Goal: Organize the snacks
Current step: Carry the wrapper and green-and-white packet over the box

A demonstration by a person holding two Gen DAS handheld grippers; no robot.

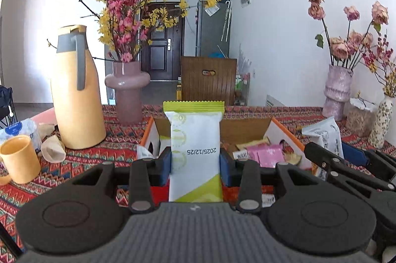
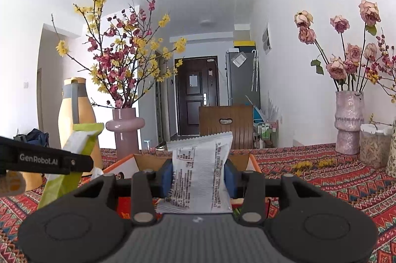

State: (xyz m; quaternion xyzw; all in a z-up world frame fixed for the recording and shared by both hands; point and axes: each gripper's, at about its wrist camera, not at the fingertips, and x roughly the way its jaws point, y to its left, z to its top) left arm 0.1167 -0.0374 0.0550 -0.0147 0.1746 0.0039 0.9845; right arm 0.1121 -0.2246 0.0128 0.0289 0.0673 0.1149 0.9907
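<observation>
The room was a bright flat with white walls and a dark door at the far end, and the table carried a red patterned cloth. In the left wrist view, a cardboard box with orange edges stood open on this cloth, just behind the left gripper. Its blue pads were pressed on both sides of a green and white snack packet, which stood upright in front of the box. Pink sachets lay inside the box, at its right part. Left of the box stood a yellow jug and a pink vase. The right gripper appeared at the right of the box, holding a white packet.

In the right wrist view, the same box was partly hidden behind the right gripper, which was clamped on the white packet covered with small print. The left gripper's packet was seen at the left of the box, tilted.

Both packets seemed light, soft and a little slippery, because the foil bent under the pads. I judged the middle of the body the best place to hold, with gentle pressure, as the content could break or crumble.
</observation>
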